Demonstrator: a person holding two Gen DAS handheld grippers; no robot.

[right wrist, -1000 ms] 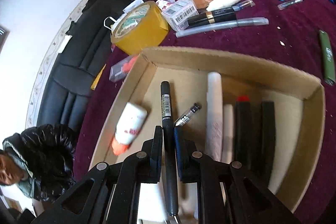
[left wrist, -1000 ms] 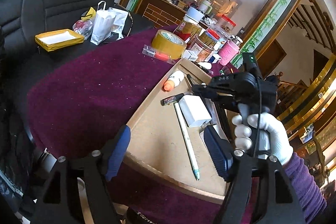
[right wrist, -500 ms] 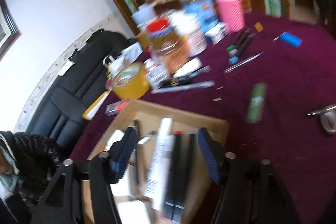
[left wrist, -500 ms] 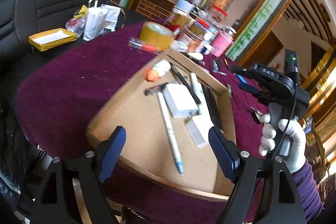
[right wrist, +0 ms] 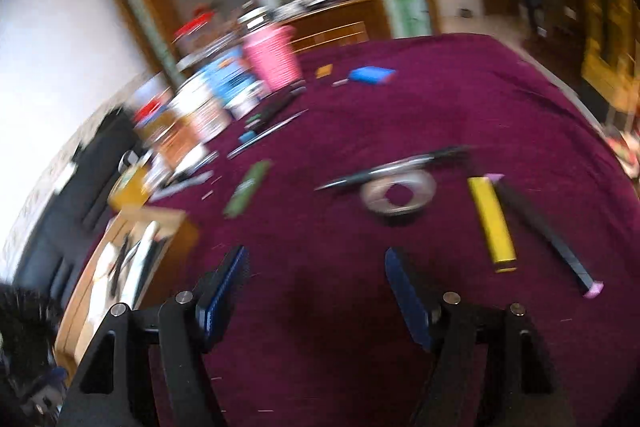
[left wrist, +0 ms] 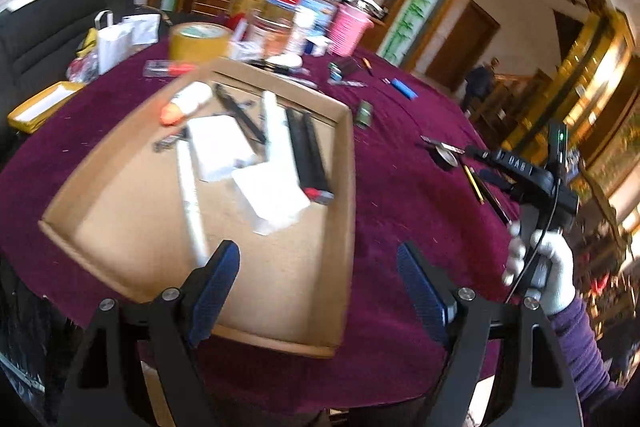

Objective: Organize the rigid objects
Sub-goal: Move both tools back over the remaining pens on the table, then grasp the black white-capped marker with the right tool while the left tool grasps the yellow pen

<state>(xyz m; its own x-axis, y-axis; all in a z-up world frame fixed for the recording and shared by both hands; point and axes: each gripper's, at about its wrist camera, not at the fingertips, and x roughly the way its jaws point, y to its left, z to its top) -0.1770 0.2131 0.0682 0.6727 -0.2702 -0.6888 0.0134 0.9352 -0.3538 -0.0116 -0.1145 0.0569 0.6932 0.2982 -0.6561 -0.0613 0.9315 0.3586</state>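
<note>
Here the left gripper (left wrist: 318, 277) hangs tilted downward over the near edge of the shallow brown cardboard tray (left wrist: 346, 211), its blue ribbed pads (left wrist: 216, 277) wide apart with nothing between them. The tray rests on the plush maroon tablecloth (left wrist: 400, 187) near the table's front edge and holds a long white pen (left wrist: 191, 199), flat white boxes (left wrist: 272, 197), two black bars (left wrist: 308, 151), a white tube with an orange cap (left wrist: 185, 103) and a black pen (left wrist: 240, 113).

At the right edge of that view, a white-gloved hand (left wrist: 548, 271) with a purple sleeve grips the black handle of the right gripper (right wrist: 316, 285), held upright above the cloth. From its own blurred camera, this tool also points downward over bare cloth, well to the right of the tray; its jaws stand spread and empty.

Loose rigid things lie ahead of it on the cloth: a glossy yellow rectangular bar (right wrist: 491, 225), a thin black stick with pink ends (right wrist: 548, 237) just beside it, a flat silvery tape ring (right wrist: 398, 191) with a black pen (right wrist: 396, 167) across its far rim, and a flat green bar (right wrist: 248, 189) nearer the tray. Towards the far edge stand a pink ribbed cup (right wrist: 274, 57), jars, and a roll of tan packing tape (left wrist: 198, 41).
</note>
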